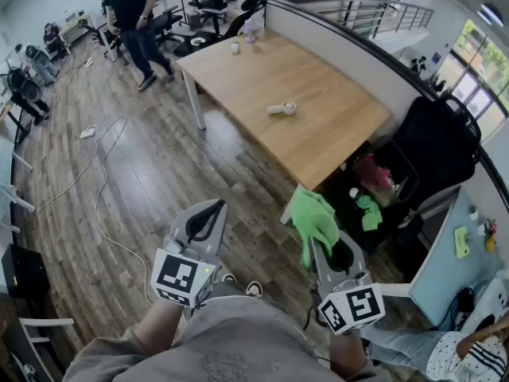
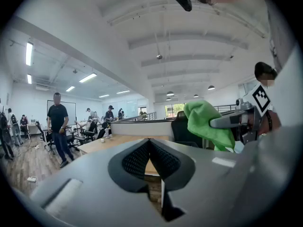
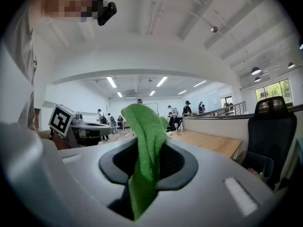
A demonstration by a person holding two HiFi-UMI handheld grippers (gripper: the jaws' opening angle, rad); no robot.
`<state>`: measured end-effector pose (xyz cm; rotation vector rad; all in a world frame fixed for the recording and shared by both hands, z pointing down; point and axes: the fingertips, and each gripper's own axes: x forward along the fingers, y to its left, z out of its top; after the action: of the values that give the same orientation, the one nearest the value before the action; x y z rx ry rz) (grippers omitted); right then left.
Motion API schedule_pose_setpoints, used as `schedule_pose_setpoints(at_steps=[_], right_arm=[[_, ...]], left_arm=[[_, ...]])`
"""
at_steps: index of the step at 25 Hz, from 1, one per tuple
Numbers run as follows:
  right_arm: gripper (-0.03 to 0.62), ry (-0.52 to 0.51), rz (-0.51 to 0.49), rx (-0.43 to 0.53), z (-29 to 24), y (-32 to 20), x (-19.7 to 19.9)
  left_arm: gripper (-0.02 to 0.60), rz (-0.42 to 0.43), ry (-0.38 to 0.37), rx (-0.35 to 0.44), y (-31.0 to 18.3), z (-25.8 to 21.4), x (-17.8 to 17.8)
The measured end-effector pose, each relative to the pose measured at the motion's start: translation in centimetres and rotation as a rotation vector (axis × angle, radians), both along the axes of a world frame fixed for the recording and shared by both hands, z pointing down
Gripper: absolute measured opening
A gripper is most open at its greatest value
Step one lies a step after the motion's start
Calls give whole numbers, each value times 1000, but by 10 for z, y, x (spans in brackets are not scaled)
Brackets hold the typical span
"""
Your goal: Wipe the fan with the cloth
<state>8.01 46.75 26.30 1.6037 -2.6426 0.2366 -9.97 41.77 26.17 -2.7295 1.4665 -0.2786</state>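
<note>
Over plank flooring [image 1: 159,173], below a rectangular wooden table [image 1: 318,102], the right gripper [image 1: 318,243] clamps fuzzy green cloth [image 1: 312,217]; left gripper [image 1: 211,209] clenched empty.

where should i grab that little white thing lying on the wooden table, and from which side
Probably by its slim stem, the left end in the head view, rather than the round head: the white item lies flat on the table, so come down from above, jaws across the stem. The left gripper is shut and empty; open it first.
</note>
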Motion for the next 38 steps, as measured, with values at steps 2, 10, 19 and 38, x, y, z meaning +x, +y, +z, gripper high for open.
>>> schedule_pose_setpoints(at_steps=[2,10,19,38], right_arm=[[98,5,-6,-11,2,-1,-2],[98,12,-12,-21,7,1,-1],[98,9,13,-9,4,-11,11],[98,19,60,-46,30,-148,17]], left_arm=[[2,5,4,-6,0,0,-1],[2,40,18,-2,9,2,7],[305,25,-33,18,-4,3,15],[302,57,-29,-4,-148,26,19]])
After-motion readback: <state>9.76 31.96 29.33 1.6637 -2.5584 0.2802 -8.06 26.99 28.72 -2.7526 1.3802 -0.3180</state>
